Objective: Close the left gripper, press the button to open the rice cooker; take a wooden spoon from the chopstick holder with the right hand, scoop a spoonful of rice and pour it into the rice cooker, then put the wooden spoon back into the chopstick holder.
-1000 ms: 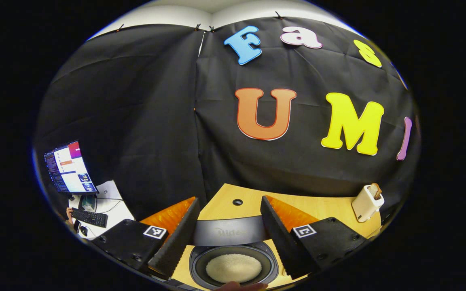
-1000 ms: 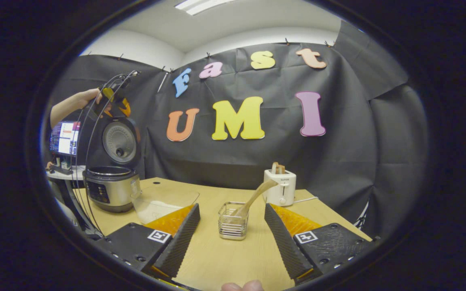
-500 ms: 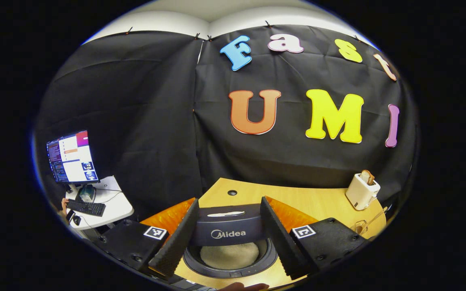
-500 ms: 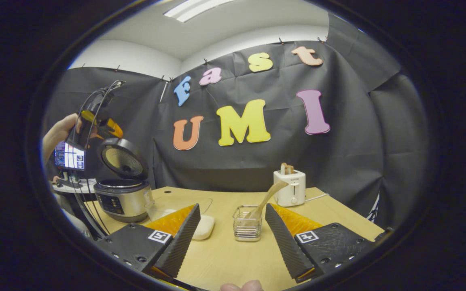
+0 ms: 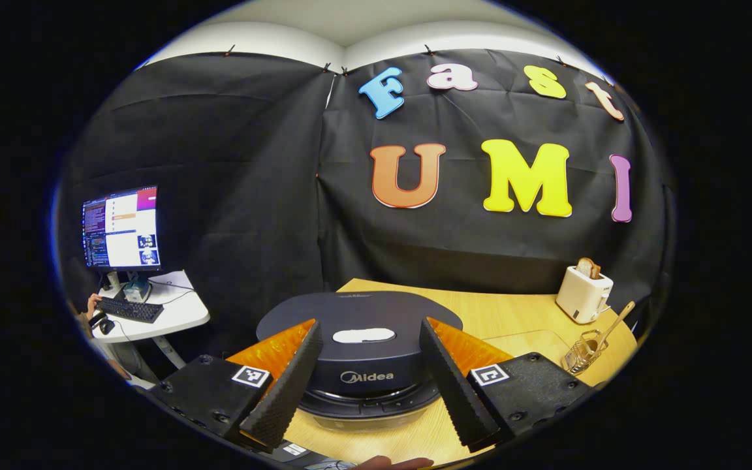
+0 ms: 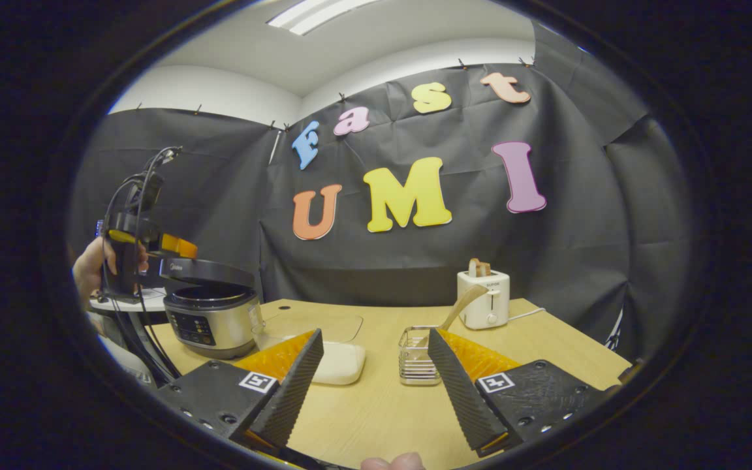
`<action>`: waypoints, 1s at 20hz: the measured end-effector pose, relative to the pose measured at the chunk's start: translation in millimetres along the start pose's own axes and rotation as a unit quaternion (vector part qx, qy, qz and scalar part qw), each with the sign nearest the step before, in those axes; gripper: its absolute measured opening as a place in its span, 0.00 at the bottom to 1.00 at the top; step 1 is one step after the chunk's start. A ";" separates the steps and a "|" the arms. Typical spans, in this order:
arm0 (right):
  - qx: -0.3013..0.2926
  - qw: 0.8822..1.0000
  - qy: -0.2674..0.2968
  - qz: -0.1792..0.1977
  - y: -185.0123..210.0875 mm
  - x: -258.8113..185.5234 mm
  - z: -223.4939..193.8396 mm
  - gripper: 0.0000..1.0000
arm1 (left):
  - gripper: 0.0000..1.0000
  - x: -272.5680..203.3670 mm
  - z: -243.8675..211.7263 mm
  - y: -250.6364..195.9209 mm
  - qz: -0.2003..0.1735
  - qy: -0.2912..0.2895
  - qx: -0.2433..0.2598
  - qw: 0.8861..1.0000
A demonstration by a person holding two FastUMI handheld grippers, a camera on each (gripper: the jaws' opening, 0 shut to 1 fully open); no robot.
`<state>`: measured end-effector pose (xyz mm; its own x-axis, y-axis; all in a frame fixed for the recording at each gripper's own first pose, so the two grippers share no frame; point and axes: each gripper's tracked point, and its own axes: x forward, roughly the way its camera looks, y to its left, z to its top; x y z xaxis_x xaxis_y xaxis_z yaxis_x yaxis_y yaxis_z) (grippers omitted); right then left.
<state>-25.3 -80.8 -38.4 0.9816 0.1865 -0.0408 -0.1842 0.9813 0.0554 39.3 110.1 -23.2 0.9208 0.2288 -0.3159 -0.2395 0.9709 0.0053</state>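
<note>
The rice cooker (image 5: 358, 356) sits at the table's left end with its lid (image 6: 206, 269) nearly down. The left gripper (image 5: 366, 378) straddles that lid, fingers spread and not gripping. The right gripper (image 6: 373, 385) hangs released, empty. Right of the cooker, the wooden spoon (image 6: 459, 307) leans in the chopstick holder (image 6: 415, 356) — risk: the lid may not latch.

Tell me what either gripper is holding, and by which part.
Nothing. The right gripper is open; the wooden spoon sits in the chopstick holder. The left gripper is open, straddling the rice cooker lid.
</note>
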 end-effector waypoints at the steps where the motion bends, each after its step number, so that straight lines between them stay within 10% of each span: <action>1: 0.005 1.000 0.001 0.000 0.5 2.2 0.7 0.96 | 0.96 -0.7 -4.8 0.1 0.004 -0.003 0.001 1.000; 20: 0.077 0.997 -0.004 -0.008 10.2 21.7 -11.7 0.96 | 0.96 1.5 -42.2 -2.9 0.012 -0.062 0.038 0.997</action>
<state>-6.5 -66.2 -50.4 0.9848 0.1703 -0.0339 -0.1598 0.9653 0.2064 28.3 104.7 -63.7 0.9474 0.2540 -0.1946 -0.2417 0.9666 0.0851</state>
